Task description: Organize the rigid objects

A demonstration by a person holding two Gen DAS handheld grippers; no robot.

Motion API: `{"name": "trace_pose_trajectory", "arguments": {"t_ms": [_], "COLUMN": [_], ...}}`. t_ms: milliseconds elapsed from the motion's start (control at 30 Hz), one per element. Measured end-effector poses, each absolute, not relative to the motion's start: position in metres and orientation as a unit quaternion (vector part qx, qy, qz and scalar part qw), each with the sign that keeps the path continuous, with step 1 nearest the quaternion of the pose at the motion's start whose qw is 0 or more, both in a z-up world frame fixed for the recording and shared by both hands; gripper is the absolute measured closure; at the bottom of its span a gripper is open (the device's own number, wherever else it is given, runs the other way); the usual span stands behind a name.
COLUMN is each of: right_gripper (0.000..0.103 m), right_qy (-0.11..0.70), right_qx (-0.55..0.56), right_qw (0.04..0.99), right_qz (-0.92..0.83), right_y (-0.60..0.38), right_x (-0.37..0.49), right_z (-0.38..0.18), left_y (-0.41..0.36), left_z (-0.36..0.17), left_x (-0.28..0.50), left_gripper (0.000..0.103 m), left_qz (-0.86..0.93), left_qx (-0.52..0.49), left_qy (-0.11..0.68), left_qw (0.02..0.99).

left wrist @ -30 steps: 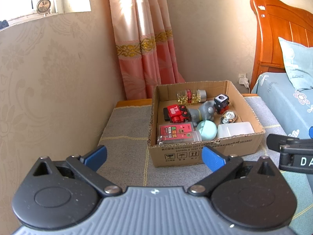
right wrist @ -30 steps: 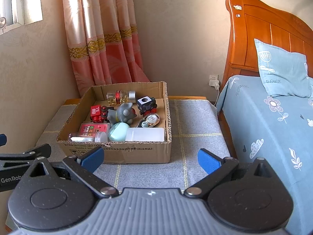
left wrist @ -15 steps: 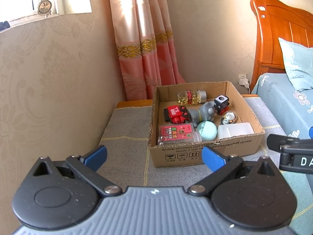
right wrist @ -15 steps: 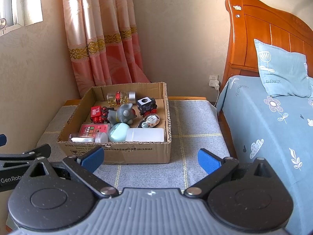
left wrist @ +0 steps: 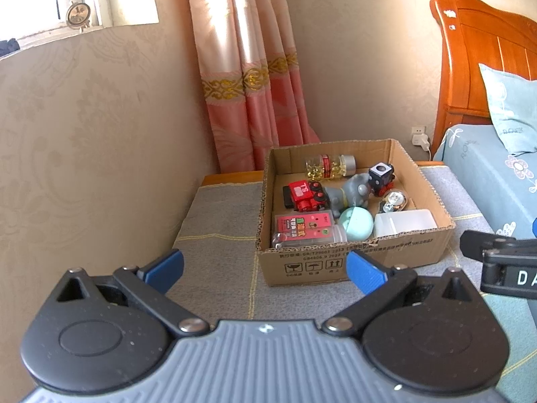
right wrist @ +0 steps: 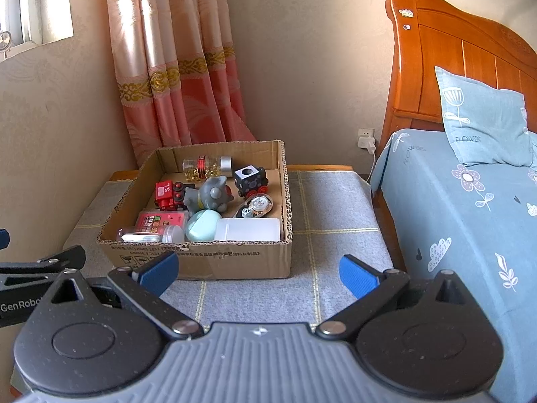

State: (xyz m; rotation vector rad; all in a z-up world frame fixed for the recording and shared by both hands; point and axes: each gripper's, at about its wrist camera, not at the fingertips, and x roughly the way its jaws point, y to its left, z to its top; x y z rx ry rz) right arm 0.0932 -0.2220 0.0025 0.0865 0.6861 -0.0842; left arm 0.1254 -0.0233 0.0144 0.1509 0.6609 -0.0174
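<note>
1. All the rigid items sit inside the cardboard box (left wrist: pixel 352 255), ahead of both grippers on the grey mat (right wrist: pixel 329 208): capsule bottle (left wrist: pixel 330 167) at the far wall, red toy train (left wrist: pixel 303 195), grey figurine (left wrist: pixel 352 193), black toy engine (left wrist: pixel 381 175), mint round case (left wrist: pixel 355 223), white container (left wrist: pixel 404 223), and pink-labelled bottle (left wrist: pixel 303 231) by the near wall.
2. This fits two stages: box filled and sorting over, or box about to be unpacked onto the mat. I can't tell which, so I'm not calling a move.
3. If either gripper does go in, my read: come from above and clear the near wall. Items are packed touching, so pick one with free sides. The capsule bottle and the pink-labelled bottle lie on their sides and will likely roll, so span them across the body.
4. Left gripper (left wrist: pixel 265 268): spread wide, nothing between the blue pads (left wrist: pixel 364 273), touching nothing, short of the box's near wall.
5. Right gripper (right wrist: pixel 256 270): also spread wide and empty, the box ahead and to its left, bare mat ahead and right.
</note>
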Motion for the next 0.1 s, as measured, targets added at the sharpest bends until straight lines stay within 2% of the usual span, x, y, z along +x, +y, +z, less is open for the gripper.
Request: {"name": "trace_pose_trajectory", "arguments": {"t_ms": [100], "right_gripper": [0.0], "right_qy": [0.336], "right_qx": [0.043], "right_qw": [0.94], "right_qz": [-0.04], "right_y": [-0.2225], "right_x": [0.0927], "right_z": [0.0026], "left_y": [-0.0241], "left_z": [0.0146], "left_x": [0.1249], "left_gripper": [0.001], "left_qz": [-0.009], "left_qx": [0.075], "left_qy": [0.323], "left_qw": [0.943]}}
